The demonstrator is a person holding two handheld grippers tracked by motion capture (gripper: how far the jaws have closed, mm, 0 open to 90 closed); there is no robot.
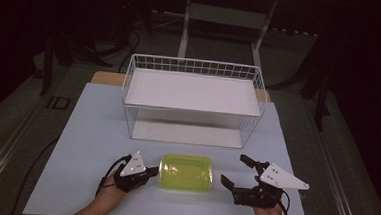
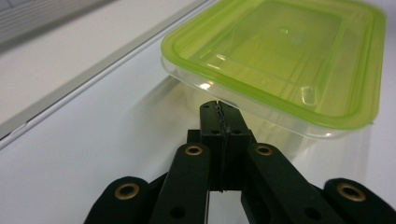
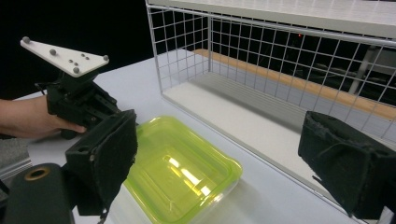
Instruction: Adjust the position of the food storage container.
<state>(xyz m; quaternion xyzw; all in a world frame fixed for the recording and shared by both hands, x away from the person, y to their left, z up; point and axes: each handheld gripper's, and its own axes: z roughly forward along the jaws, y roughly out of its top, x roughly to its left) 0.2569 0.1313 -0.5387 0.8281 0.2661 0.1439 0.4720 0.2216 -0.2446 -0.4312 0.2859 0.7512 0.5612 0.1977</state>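
Left gripper [image 1: 150, 172], high view: jaws pressed together, tips at the left edge of the one green-lidded container [image 1: 186, 173]; whether touching, not possible to tell. Right gripper [image 1: 236, 171] spread wide, just beside the container's right edge, holding nothing. Counted here: two grippers, one container, one white wire basket [image 1: 195, 67] behind, all on one pale table [image 1: 87, 126].

Left gripper view: closed jaws of the left gripper [image 2: 218, 103] right under the rim of the lid, container [image 2: 280, 56] in front and slightly above, its clear body visible here.

Right gripper view: right gripper [image 3: 233, 158] pads far apart, container [image 3: 180, 172] lying between and below them, apart from both; left gripper [image 3: 88, 105] with its grey plate beyond, basket [image 3: 261, 46] wire mesh seen from the side.
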